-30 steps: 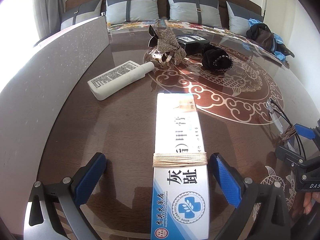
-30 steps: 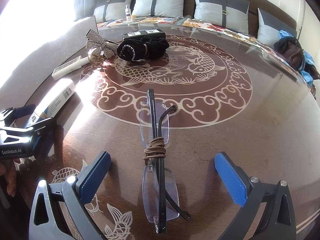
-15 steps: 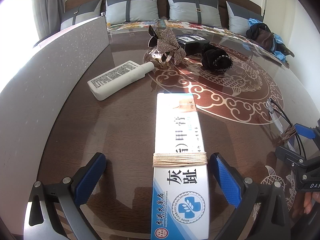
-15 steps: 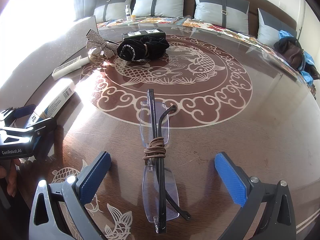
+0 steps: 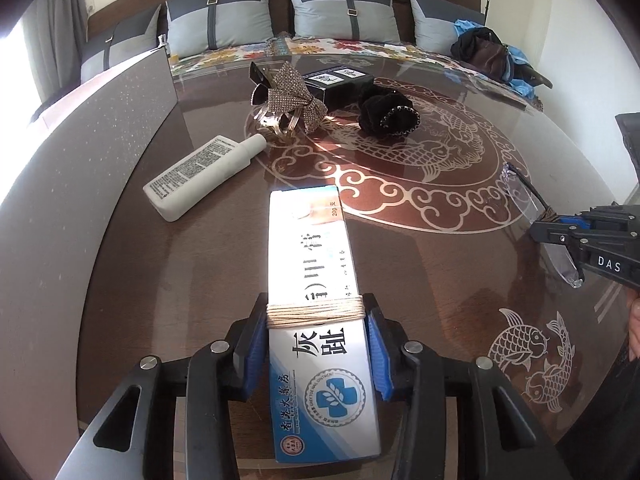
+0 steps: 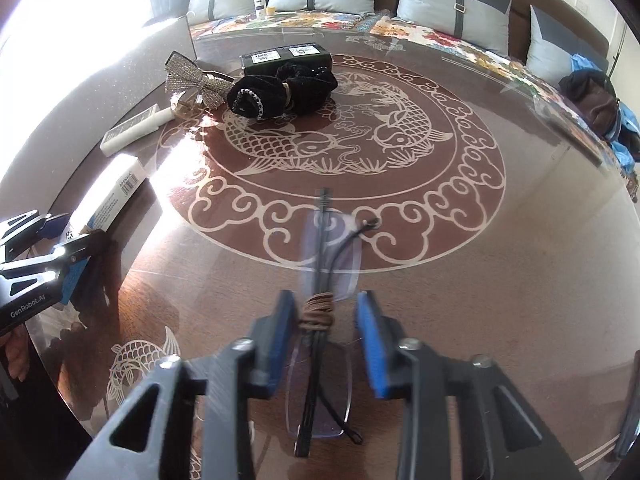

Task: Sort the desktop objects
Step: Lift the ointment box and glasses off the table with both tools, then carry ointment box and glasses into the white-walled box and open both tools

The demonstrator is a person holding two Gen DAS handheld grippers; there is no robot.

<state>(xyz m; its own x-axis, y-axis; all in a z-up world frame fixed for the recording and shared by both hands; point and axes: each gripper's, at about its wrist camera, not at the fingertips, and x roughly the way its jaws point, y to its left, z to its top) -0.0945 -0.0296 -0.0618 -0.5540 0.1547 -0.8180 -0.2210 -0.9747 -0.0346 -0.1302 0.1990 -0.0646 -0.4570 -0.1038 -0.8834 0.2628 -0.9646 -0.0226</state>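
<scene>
My left hand-held gripper (image 5: 316, 344) is clamped on the ointment box (image 5: 316, 312), its blue pads pressing both long sides just below the band of pale string wound round the carton; the box points away from me along the glass-topped counter (image 5: 420, 240). My right hand-held gripper (image 6: 325, 340) has its blue pads close on either side of the folded glasses (image 6: 322, 320), near the brown cord that binds them, but there is a gap on the right side, so I cannot tell whether it truly grips. The glasses look blurred at their far end. Farther off on the counter, a white bottle (image 5: 204, 172) lies on its side near the grey panel (image 5: 80, 152). Beyond it sit a glittery bow hair clip (image 5: 294, 98), a black scrunchie (image 5: 386, 116) and a black box (image 5: 340, 82), clustered together.
</scene>
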